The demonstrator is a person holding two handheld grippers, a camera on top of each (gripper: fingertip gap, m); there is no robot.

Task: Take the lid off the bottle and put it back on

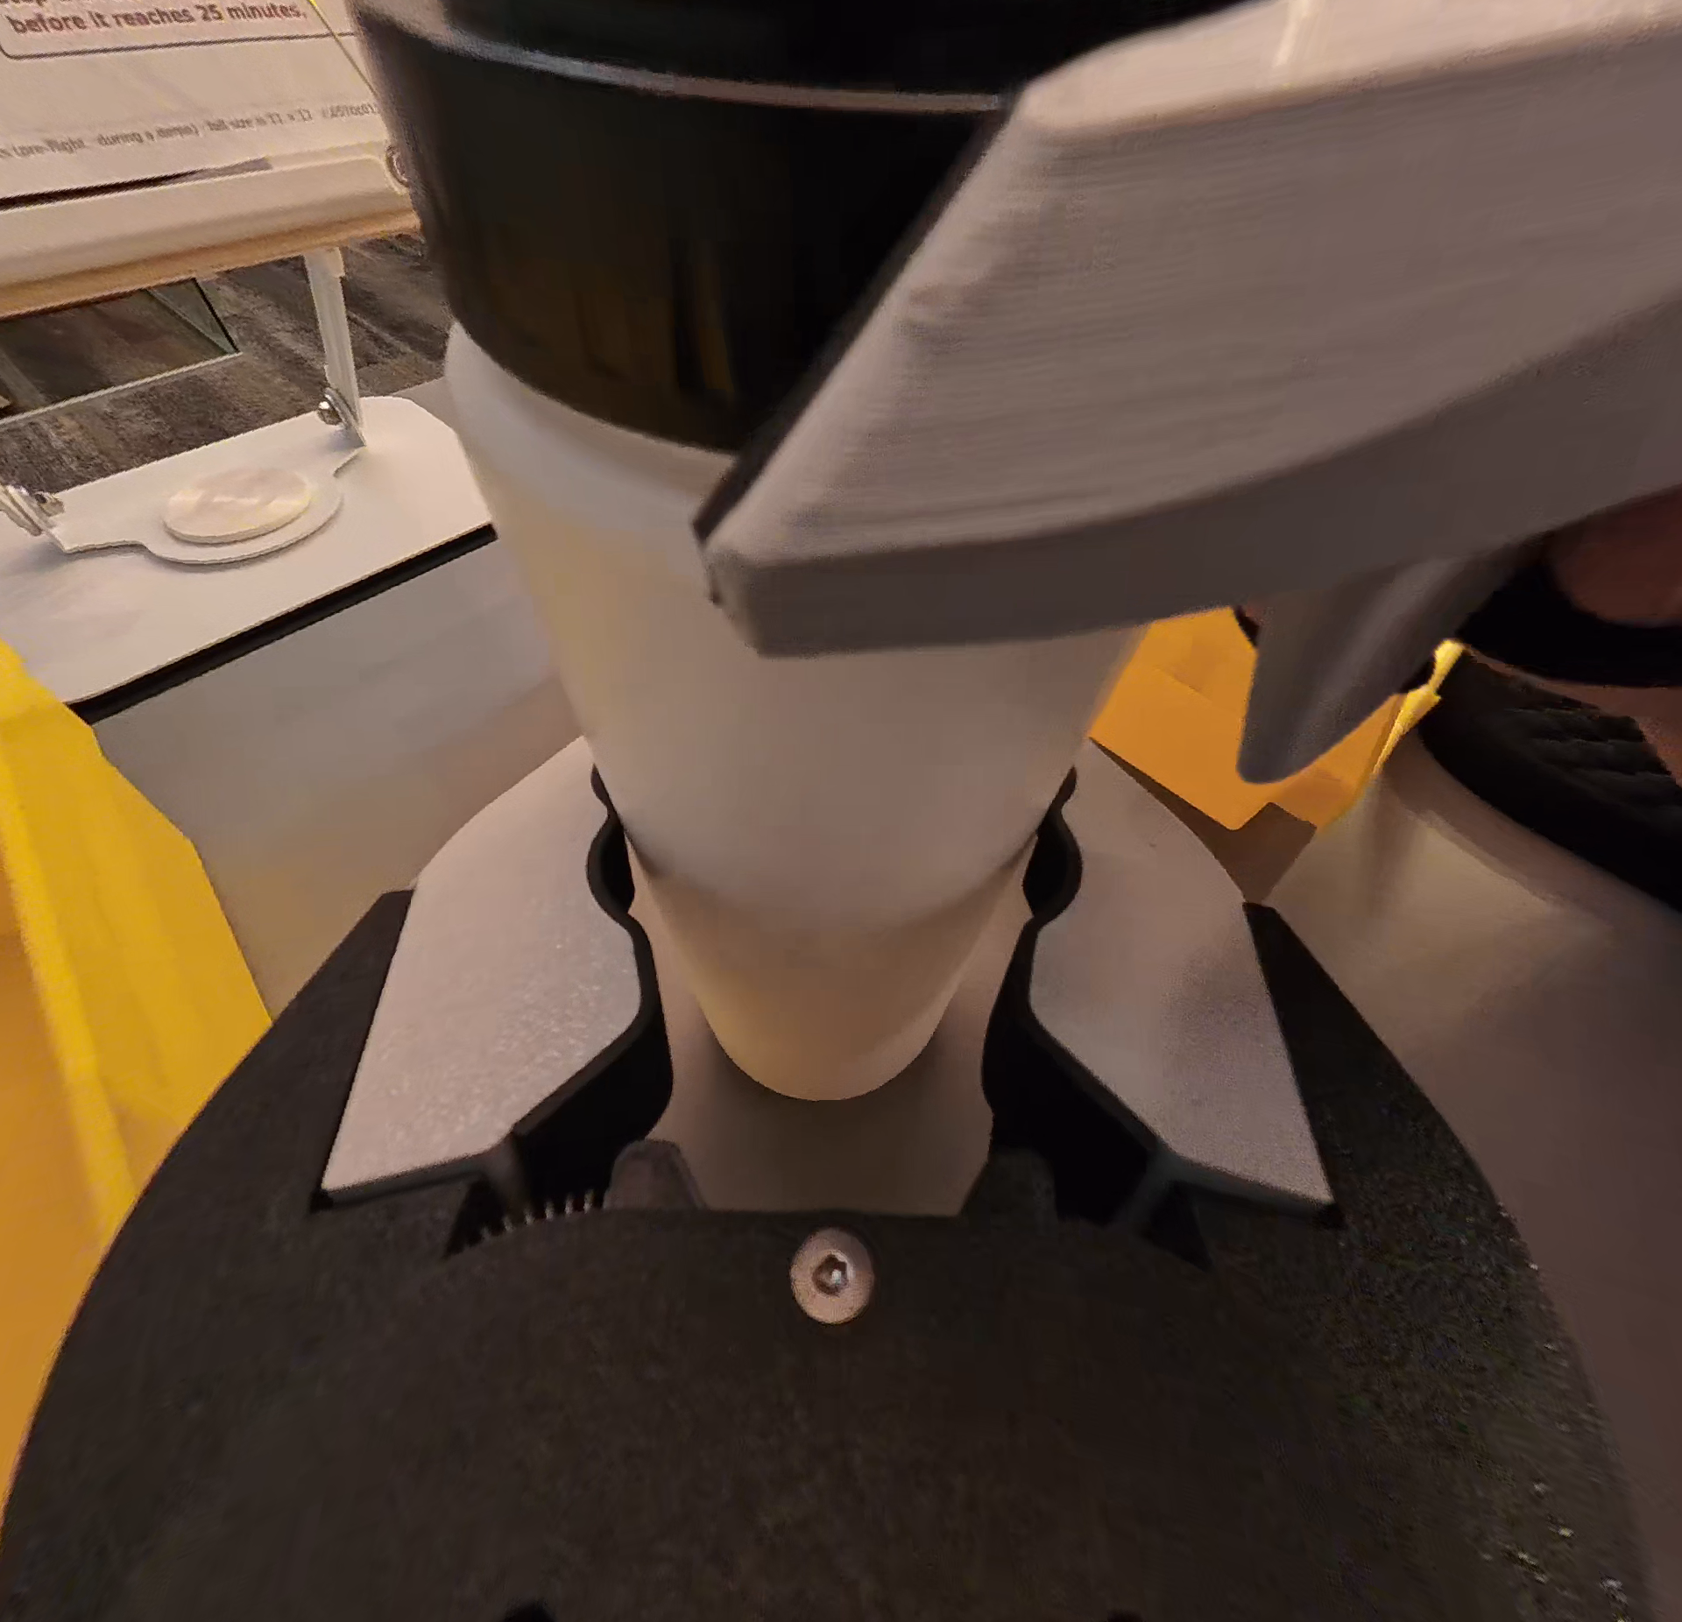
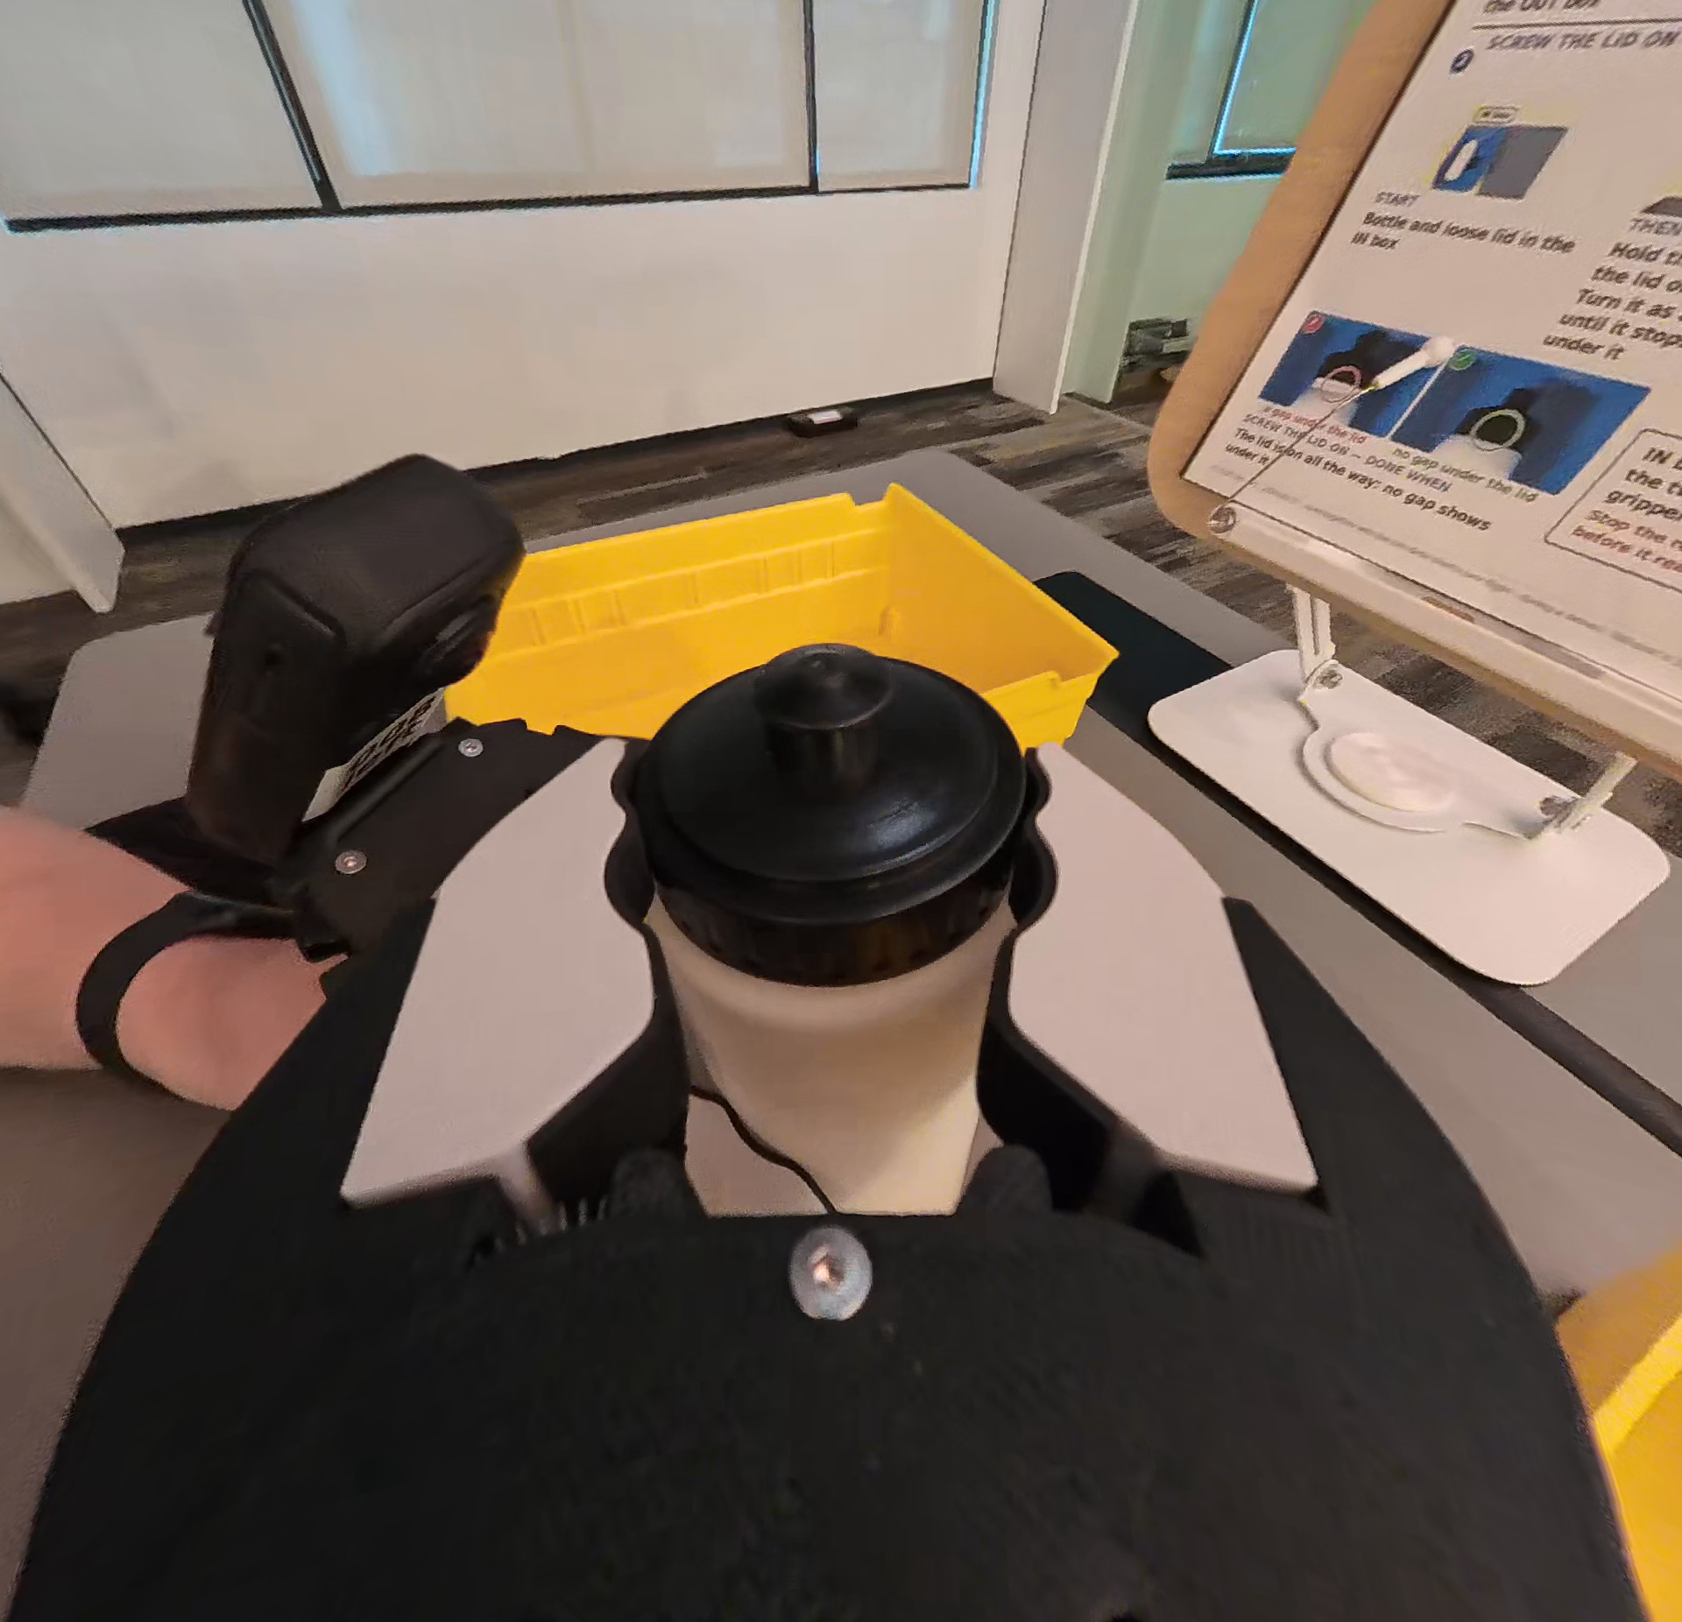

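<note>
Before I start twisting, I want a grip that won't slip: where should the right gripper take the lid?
Grip the ribbed black skirt of the lid, not the smooth dome or the spout on top. Come from the side, one of the fingers on each flank, as they sit now. The bottle stands upright with its white body shut in the left gripper, so the skirt's ridges give purchase for turning.

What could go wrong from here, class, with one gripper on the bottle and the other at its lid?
1. The left gripper pinches the smooth, tapering bottle low down, so it may spin or slip when twisted.
2. The right gripper sits at the lid rim; a shallow hold could slip off.
</note>
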